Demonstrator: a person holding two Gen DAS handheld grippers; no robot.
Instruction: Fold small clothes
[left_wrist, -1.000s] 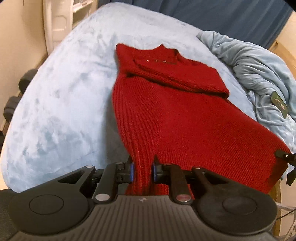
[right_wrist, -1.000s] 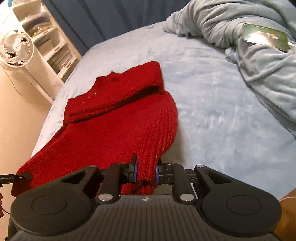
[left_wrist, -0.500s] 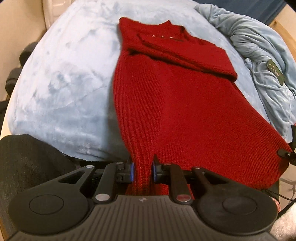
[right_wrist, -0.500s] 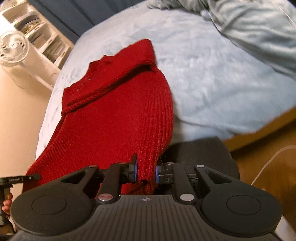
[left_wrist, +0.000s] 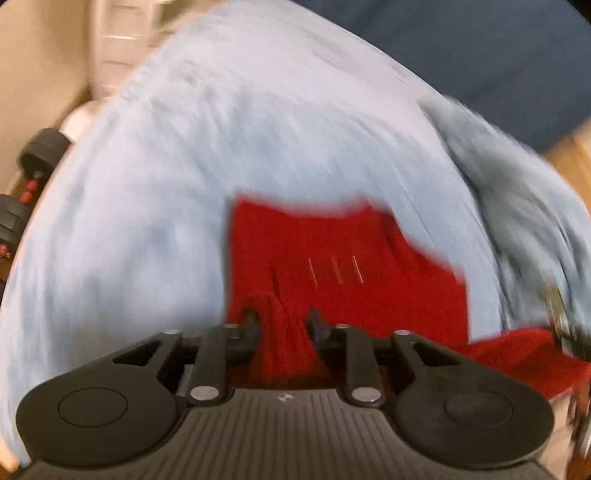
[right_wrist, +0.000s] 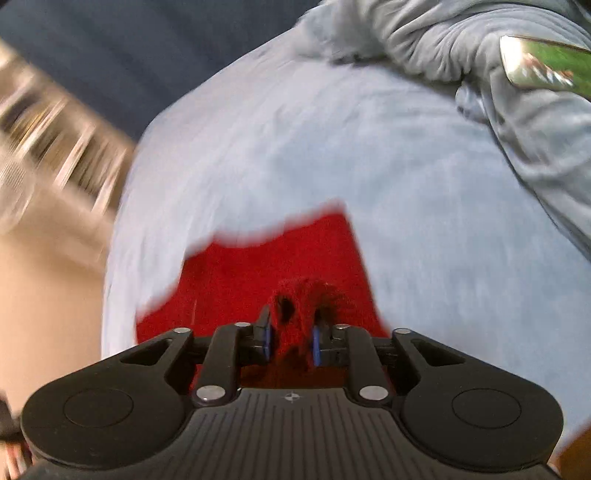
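A bed (left_wrist: 155, 229) covered in a pale blue plush blanket (right_wrist: 424, 229) is seen in both wrist views, heavily blurred. A red knitted sweater (left_wrist: 332, 266) is laid on the blanket toward the near edge of the bed; in the left wrist view 3 small pale marks are seen in a row on it. How its layers lie cannot be told through the blur. A rumpled grey-blue blanket (right_wrist: 498, 74) is heaped along the bed's right side, well apart from the sweater. On that heap a flat, shiny green item (right_wrist: 543, 66) is seen at the right edge of the right wrist view.
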